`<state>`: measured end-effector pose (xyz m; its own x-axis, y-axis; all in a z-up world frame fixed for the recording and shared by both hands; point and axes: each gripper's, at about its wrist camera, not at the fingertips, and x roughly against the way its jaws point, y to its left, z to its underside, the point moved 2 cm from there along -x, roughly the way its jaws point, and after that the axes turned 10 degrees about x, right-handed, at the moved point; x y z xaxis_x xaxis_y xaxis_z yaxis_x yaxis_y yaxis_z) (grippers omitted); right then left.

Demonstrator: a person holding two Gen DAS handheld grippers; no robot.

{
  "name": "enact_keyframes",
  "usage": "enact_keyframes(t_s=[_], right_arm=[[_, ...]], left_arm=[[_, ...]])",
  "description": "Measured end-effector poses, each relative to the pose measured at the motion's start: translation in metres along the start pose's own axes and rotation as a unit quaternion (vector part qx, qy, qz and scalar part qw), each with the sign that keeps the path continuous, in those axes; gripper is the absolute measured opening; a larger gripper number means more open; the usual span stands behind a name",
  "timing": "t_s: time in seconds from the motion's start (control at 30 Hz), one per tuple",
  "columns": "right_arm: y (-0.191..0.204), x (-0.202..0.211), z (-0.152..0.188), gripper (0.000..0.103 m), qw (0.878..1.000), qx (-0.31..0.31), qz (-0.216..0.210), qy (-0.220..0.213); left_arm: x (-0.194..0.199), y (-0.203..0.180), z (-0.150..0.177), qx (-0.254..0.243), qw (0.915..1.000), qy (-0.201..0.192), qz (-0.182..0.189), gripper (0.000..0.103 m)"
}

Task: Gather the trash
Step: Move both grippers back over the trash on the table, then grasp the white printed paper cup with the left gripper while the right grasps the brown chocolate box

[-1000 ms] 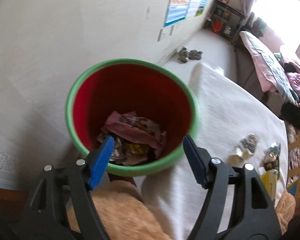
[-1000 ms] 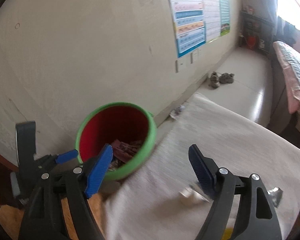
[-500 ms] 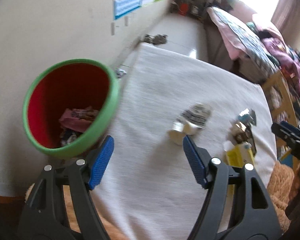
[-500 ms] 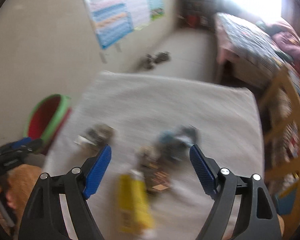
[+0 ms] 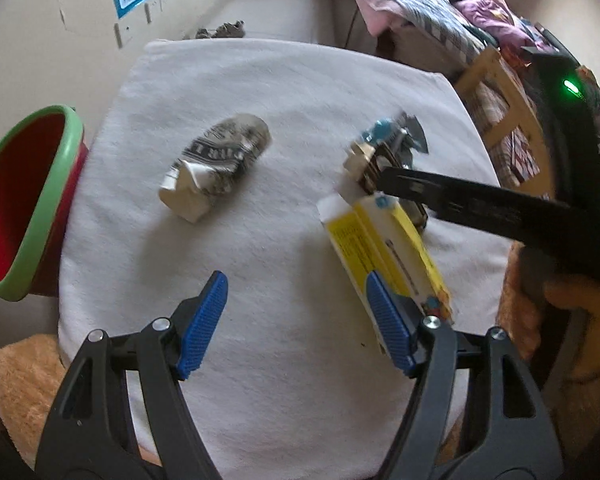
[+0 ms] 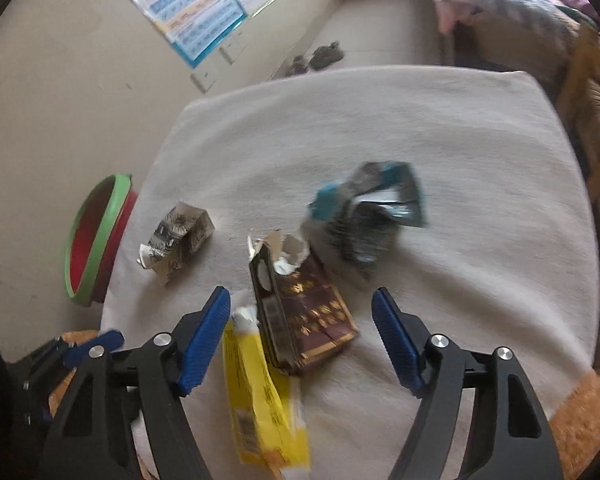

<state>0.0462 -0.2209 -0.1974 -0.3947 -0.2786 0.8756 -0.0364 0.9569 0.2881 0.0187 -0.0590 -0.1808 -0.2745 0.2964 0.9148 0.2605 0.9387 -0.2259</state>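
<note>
From the left wrist camera, the left tongs (image 5: 296, 320) hang wide apart over the white cloth on the bench (image 5: 292, 92), with nothing between the blue pads. Their right pad overlaps the near end of a yellow carton (image 5: 380, 240) that lies flat on the cloth. Further out and to the left lies a crumpled black-and-white carton (image 5: 216, 168), well apart from the yellow one. Beyond the yellow carton's far end sits a crumpled blue and silver wrapper (image 5: 396, 136), with the dark arm of the other tool crossing in front of the trash there. The red bin with a green rim (image 5: 32, 204) stands off the left edge of the bench, its mouth tilted toward the camera.

From the right wrist camera, the right tongs (image 6: 302, 344) are also spread wide and grip nothing. Between their pads lies a brown box with a torn-open top (image 6: 308, 312), resting on the cloth, and the yellow carton (image 6: 260, 400) lies just beside it on the left, touching or nearly so. The blue and silver wrapper (image 6: 364, 212), blurred, sits beyond the box to the right. The black-and-white carton (image 6: 176, 236) lies to the left, nearer the bin (image 6: 96, 236), which stands beside the bench's left edge. The left tongs (image 6: 88, 344) show at lower left.
</note>
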Motion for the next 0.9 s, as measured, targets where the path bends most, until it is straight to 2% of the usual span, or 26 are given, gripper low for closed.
enact_keyframes(t_s=[0.03,0.1,0.2,0.37,0.5,0.63,0.7,0.8,0.83,0.9], right_arm=[[-0.001,-0.005,0.000,0.049,1.000,-0.009,-0.013,0.005],[-0.005,-0.005,-0.002,0.024,0.999,-0.024,-0.025,0.003],[-0.012,0.010,-0.001,0.017,0.999,-0.035,-0.026,-0.018],[-0.021,0.039,0.007,0.017,0.998,-0.038,-0.011,-0.049],[-0.028,0.047,0.019,0.017,0.998,-0.049,-0.007,-0.042],[-0.029,0.042,0.032,0.018,0.999,-0.045,0.004,-0.022],[-0.027,0.039,0.035,0.018,0.999,-0.041,0.009,-0.017],[-0.025,0.037,0.037,0.018,0.999,-0.037,0.010,-0.013],[-0.024,0.037,0.037,0.018,0.999,-0.037,0.010,-0.014],[-0.025,0.037,0.038,0.018,0.999,-0.037,0.009,-0.015]], left_arm=[[0.001,0.000,0.001,-0.002,1.0000,-0.002,-0.002,0.069],[0.003,0.004,-0.002,0.000,0.9999,-0.008,-0.007,0.070],[0.007,0.018,-0.013,0.010,0.9993,-0.026,-0.026,0.070],[-0.001,0.037,-0.047,-0.005,0.9955,-0.047,-0.082,0.070],[-0.015,0.039,-0.074,-0.037,0.9914,-0.056,-0.113,0.071],[-0.041,0.037,-0.086,-0.067,0.9894,-0.035,-0.124,0.072],[-0.052,0.037,-0.085,-0.073,0.9902,-0.022,-0.117,0.078],[-0.063,0.031,-0.080,-0.081,0.9901,-0.003,-0.114,0.078],[-0.068,0.031,-0.077,-0.084,0.9899,0.007,-0.114,0.077],[-0.075,0.032,-0.073,-0.079,0.9906,0.027,-0.108,0.063]])
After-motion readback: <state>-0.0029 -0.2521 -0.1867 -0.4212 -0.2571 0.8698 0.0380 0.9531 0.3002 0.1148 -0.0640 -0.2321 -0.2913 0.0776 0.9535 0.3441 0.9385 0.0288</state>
